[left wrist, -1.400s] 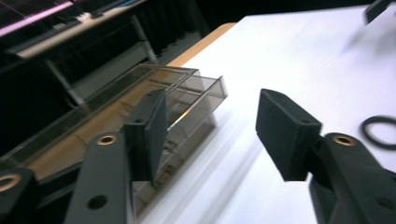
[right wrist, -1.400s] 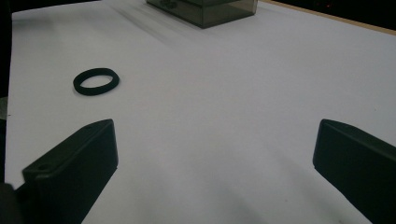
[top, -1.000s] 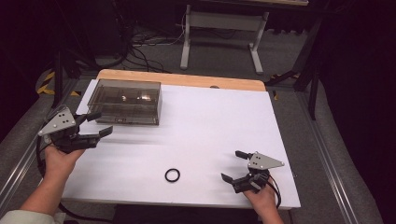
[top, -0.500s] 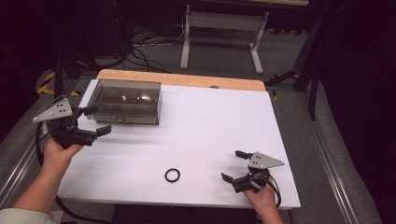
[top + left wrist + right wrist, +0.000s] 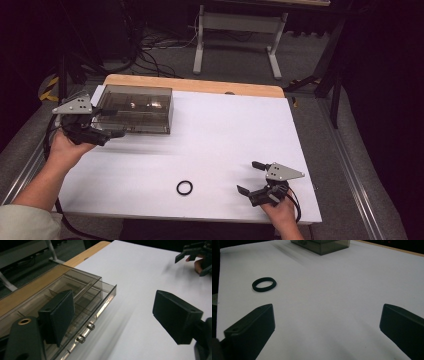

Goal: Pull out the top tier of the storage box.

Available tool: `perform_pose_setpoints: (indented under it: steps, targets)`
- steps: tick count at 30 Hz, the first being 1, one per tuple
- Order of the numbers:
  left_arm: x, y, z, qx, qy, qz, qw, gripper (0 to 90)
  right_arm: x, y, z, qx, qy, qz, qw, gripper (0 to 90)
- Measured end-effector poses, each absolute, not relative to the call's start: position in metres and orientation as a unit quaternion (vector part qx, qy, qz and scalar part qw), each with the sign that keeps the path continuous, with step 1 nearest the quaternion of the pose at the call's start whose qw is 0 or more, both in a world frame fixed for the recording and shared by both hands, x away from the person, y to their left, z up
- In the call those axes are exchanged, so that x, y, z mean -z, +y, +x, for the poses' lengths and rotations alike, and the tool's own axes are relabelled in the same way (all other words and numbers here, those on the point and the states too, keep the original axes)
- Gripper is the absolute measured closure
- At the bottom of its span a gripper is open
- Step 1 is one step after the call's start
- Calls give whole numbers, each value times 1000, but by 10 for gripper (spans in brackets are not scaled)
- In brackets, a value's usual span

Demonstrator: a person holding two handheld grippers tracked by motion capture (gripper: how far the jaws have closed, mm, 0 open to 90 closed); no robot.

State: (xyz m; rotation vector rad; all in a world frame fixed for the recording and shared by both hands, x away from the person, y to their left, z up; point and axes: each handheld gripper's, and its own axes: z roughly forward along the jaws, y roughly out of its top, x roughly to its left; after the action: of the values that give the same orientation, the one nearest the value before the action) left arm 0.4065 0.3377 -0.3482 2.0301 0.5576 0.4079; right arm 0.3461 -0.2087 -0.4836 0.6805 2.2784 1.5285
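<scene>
- High view: the left tool (image 5: 111, 122) sits at the left end of the smoked clear box (image 5: 135, 107), far left on the white worktop (image 5: 225, 135).
- Left gripper view: its jaws stand spread, one over the box's (image 5: 75, 305) compartments, the other over bare worktop; they have just been closing a little, with the box's front wall between them, and the pads press on nothing.
- The box stands near the worktop's far left corner.
- The right tool (image 5: 253, 177) rests near the front right edge, jaws spread and empty.
- A black ring (image 5: 184, 188) lies flat near the front edge, left of the right tool, well apart from the box; in the right gripper view the ring (image 5: 264, 284) lies beyond the left jaw.
</scene>
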Motion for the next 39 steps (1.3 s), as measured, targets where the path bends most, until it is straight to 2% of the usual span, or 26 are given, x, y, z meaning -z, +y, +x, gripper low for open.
perform_pose_setpoints:
  steps: [23,39]
  targets:
    - [339,323,445,-161,229,888,364,258,484,-208,346,-534,797,237,153,5]
    - [346,310,458,-166,188,921,299,266,484,-208,346,-534,798,235,152,4]
